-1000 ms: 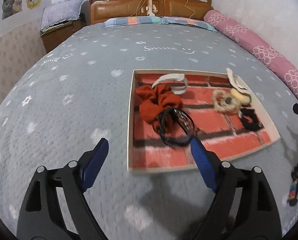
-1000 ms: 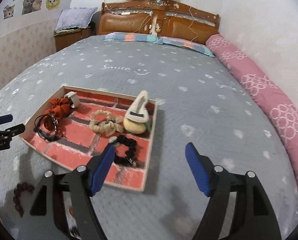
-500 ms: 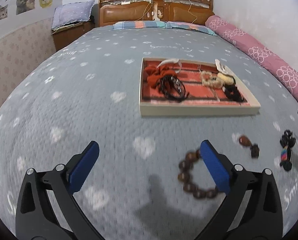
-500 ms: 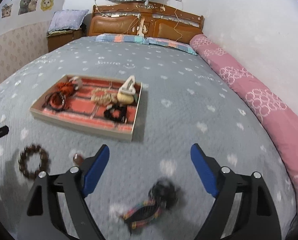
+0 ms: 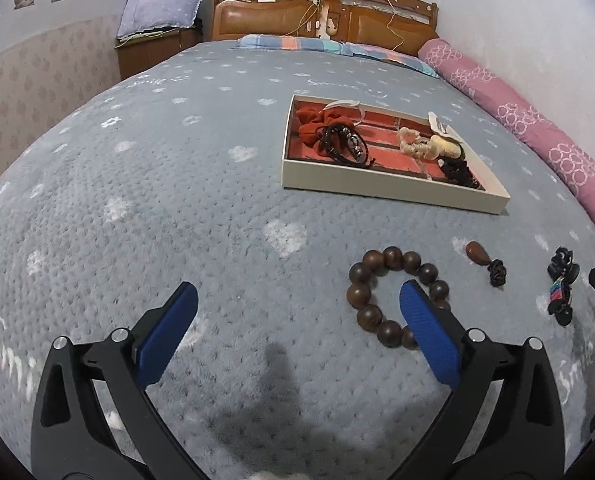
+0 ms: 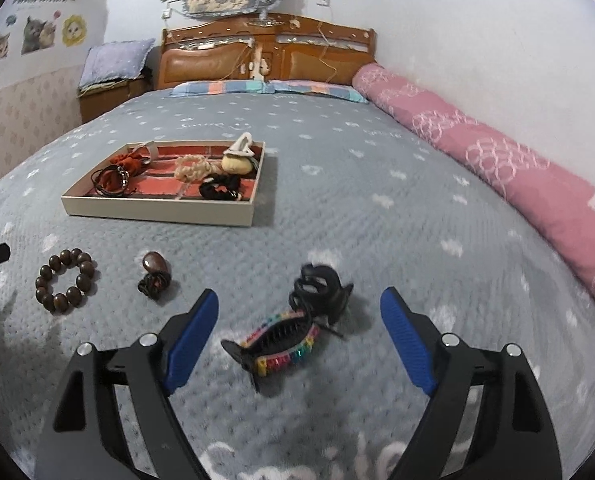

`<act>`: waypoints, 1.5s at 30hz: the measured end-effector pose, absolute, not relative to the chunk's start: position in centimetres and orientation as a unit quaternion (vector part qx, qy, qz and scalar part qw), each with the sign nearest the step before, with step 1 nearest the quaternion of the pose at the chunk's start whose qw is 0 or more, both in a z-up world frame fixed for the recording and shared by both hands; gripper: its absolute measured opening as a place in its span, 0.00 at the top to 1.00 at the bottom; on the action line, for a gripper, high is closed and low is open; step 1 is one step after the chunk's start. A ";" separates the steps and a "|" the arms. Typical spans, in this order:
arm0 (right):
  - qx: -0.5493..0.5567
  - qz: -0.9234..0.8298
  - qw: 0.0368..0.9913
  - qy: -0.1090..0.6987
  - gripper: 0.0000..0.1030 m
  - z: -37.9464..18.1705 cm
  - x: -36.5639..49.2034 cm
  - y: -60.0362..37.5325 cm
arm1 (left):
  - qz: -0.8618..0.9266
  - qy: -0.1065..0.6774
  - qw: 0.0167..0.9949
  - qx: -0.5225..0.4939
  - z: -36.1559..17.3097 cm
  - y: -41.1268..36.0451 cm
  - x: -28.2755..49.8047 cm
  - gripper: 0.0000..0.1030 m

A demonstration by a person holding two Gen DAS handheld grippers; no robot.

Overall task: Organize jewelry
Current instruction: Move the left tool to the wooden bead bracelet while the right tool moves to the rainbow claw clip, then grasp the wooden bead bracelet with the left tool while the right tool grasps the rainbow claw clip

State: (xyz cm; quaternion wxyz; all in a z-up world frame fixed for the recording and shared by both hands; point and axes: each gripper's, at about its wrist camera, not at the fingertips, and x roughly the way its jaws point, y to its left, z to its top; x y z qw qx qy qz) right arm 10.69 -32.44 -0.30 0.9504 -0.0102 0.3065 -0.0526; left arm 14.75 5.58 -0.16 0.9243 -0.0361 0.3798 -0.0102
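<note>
Our left gripper (image 5: 295,306) has its jaws spread wide and empty over the grey bed (image 5: 137,200); the wooden bead bracelet (image 5: 393,296) lies on the cover at the right jaw's tip, outside the gap. Our right gripper (image 6: 299,310) also stands open, pinching nothing, with the rainbow hair clip (image 6: 281,346) and black claw clip (image 6: 317,288) lying between its jaws, untouched. A brown pendant (image 6: 155,272) sits left of them. Farther off rests the tray (image 6: 157,210), already holding scrunchies and bracelets. A second ago both grippers hung right over the tray; now they have drawn back to the loose pieces, jaws wider
</note>
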 end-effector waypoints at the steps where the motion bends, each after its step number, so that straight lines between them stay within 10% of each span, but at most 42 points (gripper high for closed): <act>1: -0.005 -0.055 0.950 0.308 0.21 -0.7 10.5 -32.6 | -0.010 0.381 0.924 -0.035 -0.4 5.6 14.8 0.05; 45: 0.002 -0.099 0.914 0.393 0.20 -5.7 14.6 -30.3 | -0.036 0.456 0.889 0.011 -5.6 2.2 20.1 0.05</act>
